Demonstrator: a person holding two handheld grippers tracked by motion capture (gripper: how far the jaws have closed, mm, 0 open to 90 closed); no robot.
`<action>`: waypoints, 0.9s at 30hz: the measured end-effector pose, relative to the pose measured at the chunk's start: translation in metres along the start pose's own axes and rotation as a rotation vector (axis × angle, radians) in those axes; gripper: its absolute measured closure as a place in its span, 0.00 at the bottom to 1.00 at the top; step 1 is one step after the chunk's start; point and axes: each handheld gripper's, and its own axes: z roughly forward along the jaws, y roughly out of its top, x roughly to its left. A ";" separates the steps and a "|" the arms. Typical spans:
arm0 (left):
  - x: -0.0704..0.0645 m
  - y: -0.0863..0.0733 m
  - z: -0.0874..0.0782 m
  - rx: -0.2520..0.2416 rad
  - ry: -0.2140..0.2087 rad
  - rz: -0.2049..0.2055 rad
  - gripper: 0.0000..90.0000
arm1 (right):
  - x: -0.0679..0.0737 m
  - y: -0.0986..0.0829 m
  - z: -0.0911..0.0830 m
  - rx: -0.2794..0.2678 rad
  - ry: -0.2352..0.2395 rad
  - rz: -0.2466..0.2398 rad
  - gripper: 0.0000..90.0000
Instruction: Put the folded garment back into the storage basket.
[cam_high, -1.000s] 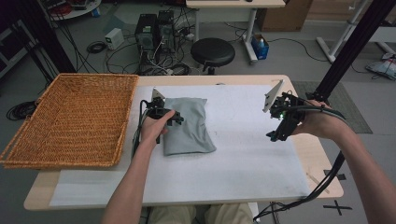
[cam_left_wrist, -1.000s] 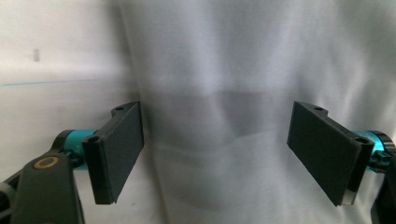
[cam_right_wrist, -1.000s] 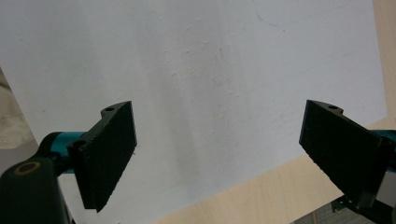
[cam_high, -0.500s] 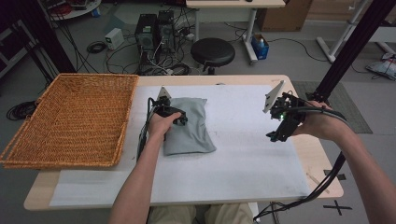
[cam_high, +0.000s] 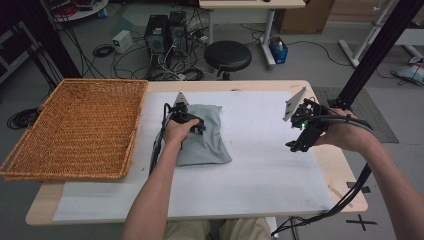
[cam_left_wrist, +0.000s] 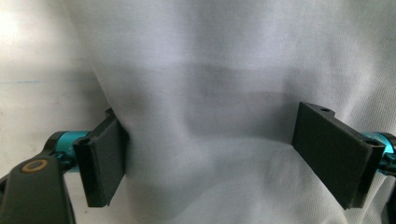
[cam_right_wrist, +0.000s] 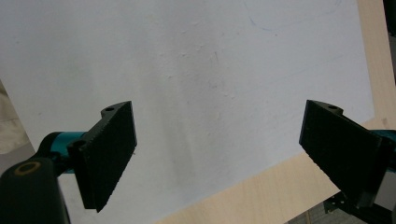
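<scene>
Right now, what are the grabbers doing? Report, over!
Left gripper down on the grey folded cloth, jaws open astride it. Right gripper open, empty, above the white mat. Wicker basket at left, nothing blocking.

This is a lab or workshop room. At the top of the frame, computer towers (cam_high: 166, 31) stand on the floor amid loose cables (cam_high: 107, 52), beside a black stool (cam_high: 228, 56). A black metal frame (cam_high: 372, 50) rises at the upper right beside the work table (cam_high: 320, 90).
</scene>
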 end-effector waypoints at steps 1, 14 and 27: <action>-0.002 0.000 0.000 0.001 0.004 0.002 0.17 | 0.000 -0.001 0.000 0.000 0.000 -0.006 0.12; -0.030 0.001 0.007 0.035 0.047 0.032 0.17 | -0.001 -0.003 0.004 0.028 0.036 -0.017 0.12; -0.049 -0.001 0.018 0.049 0.173 0.117 0.15 | 0.001 0.002 0.007 0.075 0.071 -0.039 0.12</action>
